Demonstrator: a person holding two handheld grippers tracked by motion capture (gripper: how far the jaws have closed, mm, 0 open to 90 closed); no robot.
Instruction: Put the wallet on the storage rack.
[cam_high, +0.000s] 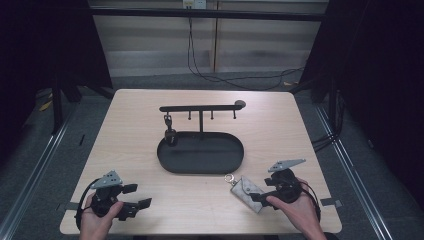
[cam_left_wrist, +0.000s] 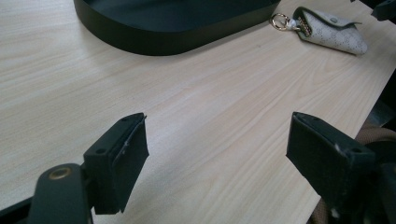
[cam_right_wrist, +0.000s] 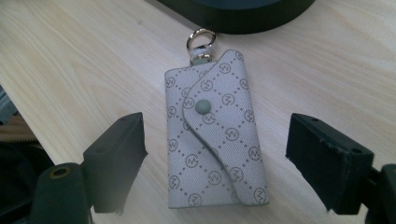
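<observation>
The right claw (cam_right_wrist: 212, 154) stands wide astride the key pouch (cam_right_wrist: 215, 135), which lies flat on the surface (cam_high: 280, 125) just before the tray (cam_high: 200, 152), probably lined up for a pick. The left claw (cam_left_wrist: 217, 158) waits wide, empty.

Key pouch (cam_right_wrist: 212, 135) is lying flat on the table, grey monogram fabric, flap snapped shut, metal ring (cam_right_wrist: 201, 38) pointing at the black tray, sitting between the right gripper's spread jaws, untouched.
</observation>
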